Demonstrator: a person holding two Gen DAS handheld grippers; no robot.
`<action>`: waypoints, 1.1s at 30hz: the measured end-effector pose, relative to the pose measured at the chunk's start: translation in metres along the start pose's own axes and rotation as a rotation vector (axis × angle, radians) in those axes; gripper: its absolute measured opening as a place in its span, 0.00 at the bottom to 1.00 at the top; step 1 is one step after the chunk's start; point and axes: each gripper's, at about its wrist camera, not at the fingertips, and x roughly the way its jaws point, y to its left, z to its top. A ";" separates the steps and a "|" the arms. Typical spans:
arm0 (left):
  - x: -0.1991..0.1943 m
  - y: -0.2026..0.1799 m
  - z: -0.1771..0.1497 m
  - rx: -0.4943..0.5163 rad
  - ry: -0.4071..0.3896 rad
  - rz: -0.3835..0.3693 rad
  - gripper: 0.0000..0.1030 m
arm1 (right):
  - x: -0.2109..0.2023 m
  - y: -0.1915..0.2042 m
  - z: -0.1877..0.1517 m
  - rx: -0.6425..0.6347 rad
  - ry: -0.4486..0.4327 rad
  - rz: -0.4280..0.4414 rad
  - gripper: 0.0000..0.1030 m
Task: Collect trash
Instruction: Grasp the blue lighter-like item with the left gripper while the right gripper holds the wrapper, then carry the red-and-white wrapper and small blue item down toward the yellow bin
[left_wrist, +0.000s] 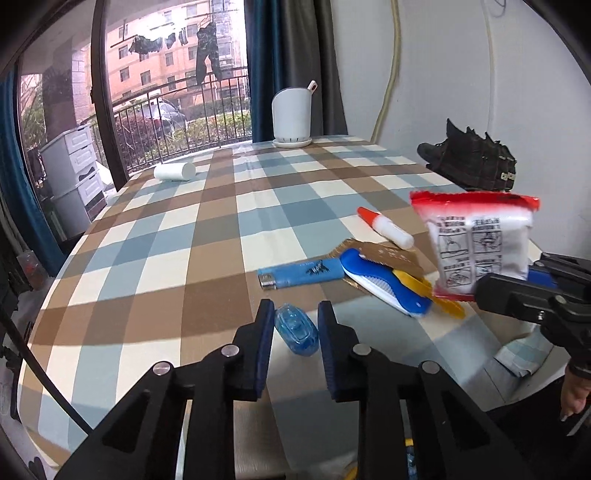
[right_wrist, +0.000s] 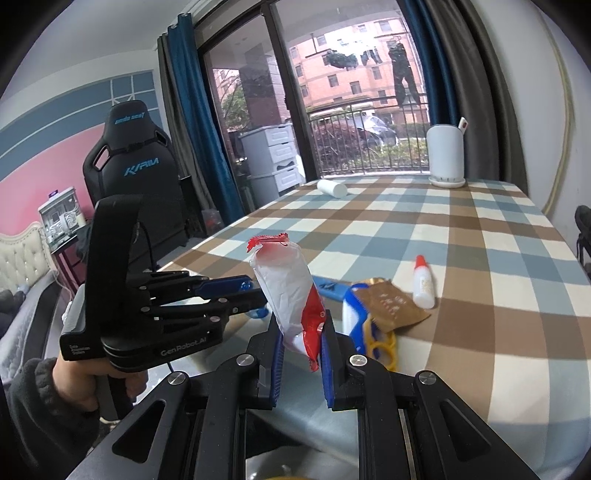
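My right gripper (right_wrist: 300, 332) is shut on a red and white snack wrapper (right_wrist: 291, 291) and holds it upright above the table's near edge; the wrapper also shows in the left wrist view (left_wrist: 476, 243). My left gripper (left_wrist: 295, 314) is open, its fingers on either side of a small blue correction tape dispenser (left_wrist: 297, 329) lying on the checked tablecloth (left_wrist: 184, 240). A brown flat wrapper (left_wrist: 384, 256) lies under a blue and white tool (left_wrist: 380, 282). The left gripper also shows in the right wrist view (right_wrist: 251, 291).
A blue lighter (left_wrist: 299, 273), a glue bottle with a red cap (left_wrist: 384, 227) and yellow scissors (left_wrist: 432, 288) lie nearby. A white roll (left_wrist: 174, 171) and a white container (left_wrist: 291, 118) stand at the far end. A black bag (left_wrist: 472, 160) sits at the right.
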 end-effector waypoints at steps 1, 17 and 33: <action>-0.003 -0.001 -0.003 0.008 -0.003 0.001 0.18 | -0.001 0.002 -0.002 -0.002 0.003 0.001 0.16; -0.003 0.006 -0.009 0.021 -0.027 0.020 0.12 | -0.001 0.009 -0.007 0.005 0.016 -0.024 0.16; -0.038 0.000 -0.026 0.019 -0.083 -0.046 0.12 | -0.010 0.019 -0.032 0.023 0.049 0.003 0.16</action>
